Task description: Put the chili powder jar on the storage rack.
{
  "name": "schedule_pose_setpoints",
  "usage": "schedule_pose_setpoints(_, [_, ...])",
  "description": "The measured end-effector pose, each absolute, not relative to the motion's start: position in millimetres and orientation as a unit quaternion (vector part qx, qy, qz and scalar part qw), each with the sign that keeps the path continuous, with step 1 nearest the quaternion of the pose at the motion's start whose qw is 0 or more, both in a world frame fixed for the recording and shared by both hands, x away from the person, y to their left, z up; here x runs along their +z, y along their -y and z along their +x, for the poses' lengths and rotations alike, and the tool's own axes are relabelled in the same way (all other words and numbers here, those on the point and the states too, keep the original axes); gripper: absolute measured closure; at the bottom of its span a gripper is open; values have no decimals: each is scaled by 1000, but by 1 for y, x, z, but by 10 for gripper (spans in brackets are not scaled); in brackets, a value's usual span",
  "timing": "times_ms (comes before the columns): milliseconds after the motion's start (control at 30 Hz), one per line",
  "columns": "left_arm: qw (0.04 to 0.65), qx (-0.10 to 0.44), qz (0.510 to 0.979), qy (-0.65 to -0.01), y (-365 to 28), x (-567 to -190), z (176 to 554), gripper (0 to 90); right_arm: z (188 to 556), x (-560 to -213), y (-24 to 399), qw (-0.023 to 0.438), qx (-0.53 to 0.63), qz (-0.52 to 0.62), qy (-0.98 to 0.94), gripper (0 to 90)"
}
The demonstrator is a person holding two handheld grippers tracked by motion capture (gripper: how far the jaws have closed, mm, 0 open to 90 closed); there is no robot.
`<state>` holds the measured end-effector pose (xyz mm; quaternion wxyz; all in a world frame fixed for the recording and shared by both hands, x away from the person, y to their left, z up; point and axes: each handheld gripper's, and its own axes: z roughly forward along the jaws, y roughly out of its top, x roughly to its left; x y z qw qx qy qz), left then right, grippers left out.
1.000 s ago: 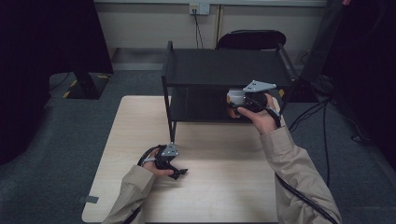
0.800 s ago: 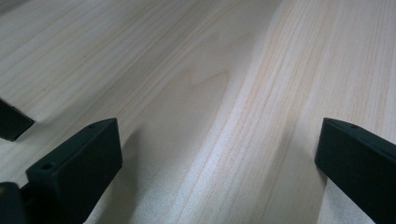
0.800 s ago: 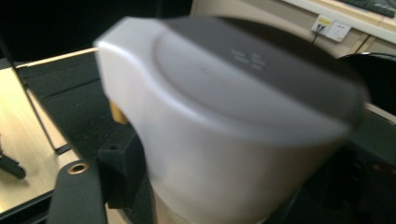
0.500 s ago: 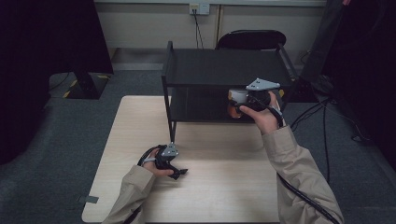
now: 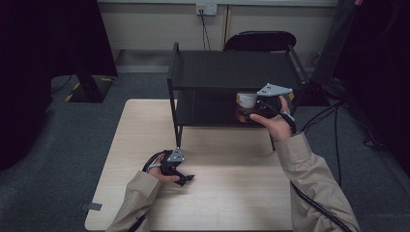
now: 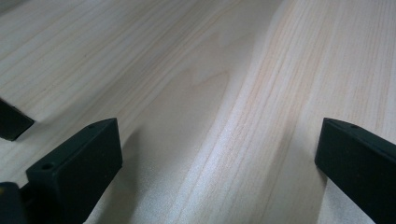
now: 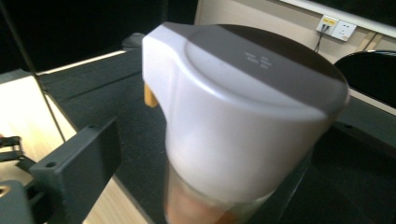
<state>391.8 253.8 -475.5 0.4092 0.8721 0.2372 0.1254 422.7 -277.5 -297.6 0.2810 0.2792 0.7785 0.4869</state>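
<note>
The right hand-held gripper point(image 5: 249, 112) is held at the lower shelf of a black two-tier rack point(image 5: 232, 72) that stands at the far part of the light wooden counter point(image 5: 232, 193). Its jaws have just been opening and now stand spread wide, released. Between them, directly ahead of this hand-held gripper, a lidded jar point(image 7: 243, 121) is seen: a white lid with a small embossed mark on top and a clear body below, in which something orange shows. In the right gripper view the left jaw stands clearly apart from the jar's side, a gap of dark shelf being visible between them; the other jaw is hidden behind the jar, so contact on that side cannot be told. In the high view the jar point(image 5: 246, 100) is seen standing on the rack's lower shelf, just beyond the jaw tips, under the top tier.

The left hand-held gripper point(image 5: 183, 178) is rested low over the counter, well apart from the rack and nearer the person. Its jaws are spread wide, released, and nothing but bare wood grain is seen between them in the left gripper view.
</note>
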Motion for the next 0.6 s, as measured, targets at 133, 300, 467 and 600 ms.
schedule_pose_setpoints(133, [409, 125, 872, -237, -254, -476, 392, 0, 418, -298, 284, 275, 485, 271, -784, 0])
schedule_pose_setpoints(300, [409, 126, 872, -238, -253, -476, 391, 0, 412, -300, 289, 271, 486, 267, -787, 0])
schedule_pose_setpoints(467, [409, 126, 872, -239, -253, -476, 391, 0, 407, -302, 295, 262, 491, 264, -788, 0])
schedule_pose_setpoints(600, [410, 126, 871, -239, -253, -476, 391, 0, 403, -304, 297, 262, 492, 262, -788, 0])
